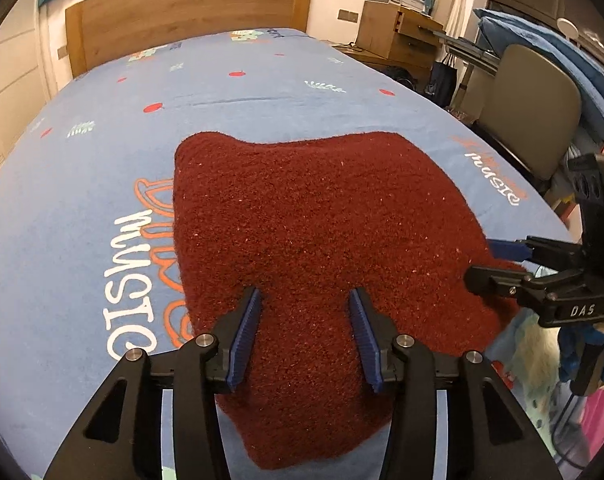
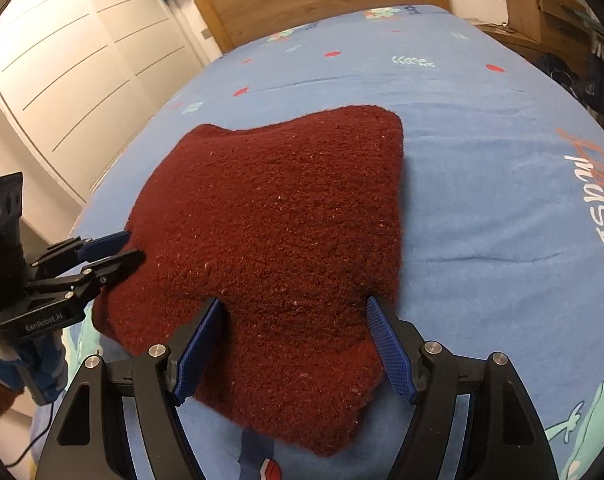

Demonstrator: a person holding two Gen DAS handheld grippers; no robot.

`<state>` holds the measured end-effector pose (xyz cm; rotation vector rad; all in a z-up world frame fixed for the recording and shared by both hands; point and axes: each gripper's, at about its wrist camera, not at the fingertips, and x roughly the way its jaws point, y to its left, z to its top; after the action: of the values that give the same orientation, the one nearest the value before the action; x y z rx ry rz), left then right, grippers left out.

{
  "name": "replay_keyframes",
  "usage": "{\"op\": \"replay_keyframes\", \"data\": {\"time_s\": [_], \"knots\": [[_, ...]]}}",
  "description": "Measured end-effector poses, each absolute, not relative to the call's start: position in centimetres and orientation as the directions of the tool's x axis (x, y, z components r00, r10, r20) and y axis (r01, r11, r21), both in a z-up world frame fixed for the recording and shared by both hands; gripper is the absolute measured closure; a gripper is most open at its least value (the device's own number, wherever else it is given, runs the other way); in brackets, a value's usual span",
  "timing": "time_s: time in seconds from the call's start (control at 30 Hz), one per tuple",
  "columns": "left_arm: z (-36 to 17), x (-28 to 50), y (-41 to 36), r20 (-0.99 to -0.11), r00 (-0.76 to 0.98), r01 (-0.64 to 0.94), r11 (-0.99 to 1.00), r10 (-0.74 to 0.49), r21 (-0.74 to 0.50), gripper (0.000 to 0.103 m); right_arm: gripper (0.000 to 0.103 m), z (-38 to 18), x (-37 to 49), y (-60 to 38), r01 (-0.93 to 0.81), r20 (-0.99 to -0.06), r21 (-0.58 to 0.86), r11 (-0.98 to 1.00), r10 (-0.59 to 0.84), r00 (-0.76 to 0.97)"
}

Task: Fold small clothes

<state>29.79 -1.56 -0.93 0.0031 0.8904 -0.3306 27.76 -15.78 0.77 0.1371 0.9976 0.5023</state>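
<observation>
Over the near edge of the dark red knitted garment, the left hand-held gripper has its jaws apart, nothing pinched between them. The right hand-held gripper stands wider apart over the same near edge. The garment lies flat on the blue printed bed sheet, well short of the wooden headboard.

The dark red garment is covering part of the orange lettering printed on the blue bedsheet, leaving that word unreadable. In the right wrist view the left gripper is hiding the garment's left edge. The frame edge is cutting off a pale fuzzy item, possibly a sleeve or more clothing.
</observation>
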Motion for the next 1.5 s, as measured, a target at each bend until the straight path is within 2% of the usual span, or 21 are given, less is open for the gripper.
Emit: {"op": "replay_keyframes", "data": {"time_s": [0.07,0.13,0.23,0.37,0.6,0.67,0.77,0.87,0.9,0.93,0.97,1.0,1.03,1.1,1.13,1.2,1.37,1.5], "knots": [[-0.1,29.5,-1.1,-0.76,0.583,0.274,0.95,-0.288,-0.15,0.058,0.028,1.3,27.7,-16.0,-0.336,-0.766,0.34,0.878,0.466,0.442],[0.7,29.0,-0.5,-0.753,0.595,0.258,0.954,-0.28,-0.15,0.048,0.028,2.1,27.3,-16.6,-0.325,-0.751,0.358,0.875,0.477,0.456],[1.7,28.4,1.0,-0.742,0.62,0.229,0.963,-0.256,-0.14,0.046,0.028,3.2,27.1,-17.6,-0.296,-0.738,0.361,0.884,0.465,0.489],[2.0,28.7,3.7,-0.732,0.628,0.159,0.965,-0.263,-0.211,0.038,0.026,3.8,27.5,-18.6,-0.258,-0.719,0.405,0.877,0.48,0.502],[-1.0,31.4,5.3,-0.747,0.513,0.114,0.896,-0.424,-0.43,0.037,0.021,1.3,29.3,-18.8,-0.178,-0.712,0.532,0.828,0.551,0.435],[-1.9,32.1,5.7,-0.728,0.495,0.099,0.863,-0.475,-0.495,0.033,0.019,0.1,29.8,-18.8,-0.153,-0.718,0.559,0.815,0.569,0.401],[-3.6,32.9,6.3,-0.707,0.459,0.068,0.814,-0.539,-0.577,0.016,0.01,-1.6,30.3,-18.7,-0.14,-0.726,0.582,0.801,0.589,0.354],[-5.0,33.1,6.9,-0.678,0.438,0.046,0.767,-0.591,-0.64,0.013,0.008,-2.9,30.6,-18.8,-0.135,-0.701,0.633,0.762,0.639,0.317],[-5.2,33.2,7.2,-0.664,0.436,0.04,0.75,-0.608,-0.66,0.014,0.008,-3.0,30.7,-18.9,-0.143,-0.692,0.642,0.753,0.649,0.315],[-5.4,33.3,7.5,-0.646,0.432,0.039,0.729,-0.629,-0.684,0.018,0.009,-3.1,30.8,-18.9,-0.153,-0.687,0.647,0.747,0.658,0.31],[-5.5,33.3,7.7,-0.62,0.426,0.046,0.7,-0.659,-0.713,0.033,0.013,-3.1,30.9,-18.9,-0.167,-0.68,0.652,0.74,0.668,0.302],[-5.5,33.4,7.8,-0.599,0.421,0.051,0.677,-0.682,-0.734,0.036,0.025,-3.1,31.1,-18.8,-0.175,-0.674,0.659,0.731,0.678,0.294],[-5.3,33.5,8.0,-0.595,0.429,0.055,0.677,-0.68,-0.734,0.042,0.029,-3.2,31.2,-18.8,-0.175,-0.66,0.678,0.714,0.696,0.283],[-4.7,33.7,8.5,-0.585,0.441,0.064,0.674,-0.681,-0.736,0.054,0.046,-3.2,31.2,-19.0,-0.181,-0.632,0.704,0.687,0.722,0.282],[-4.4,33.7,8.8,-0.578,0.446,0.065,0.669,-0.683,-0.74,0.058,0.048,-3.0,31.1,-19.0,-0.186,-0.621,0.712,0.677,0.731,0.285],[-3.5,33.4,9.6,-0.573,0.457,0.079,0.673,-0.68,-0.735,0.061,0.054,-2.3,30.9,-18.8,-0.205,-0.609,0.712,0.672,0.736,0.296],[-0.9,32.0,10.9,-0.579,0.49,0.11,0.706,-0.651,-0.7,0.062,0.06,0.0,30.7,-17.1,-0.27,-0.597,0.682,0.679,0.731,0.331],[1.0,30.7,13.5,-0.578,0.534,0.113,0.729,-0.618,-0.675,0.062,0.063,2.1,31.1,-13.8,-0.331,-0.553,0.685,0.649,0.759,0.344]]}}
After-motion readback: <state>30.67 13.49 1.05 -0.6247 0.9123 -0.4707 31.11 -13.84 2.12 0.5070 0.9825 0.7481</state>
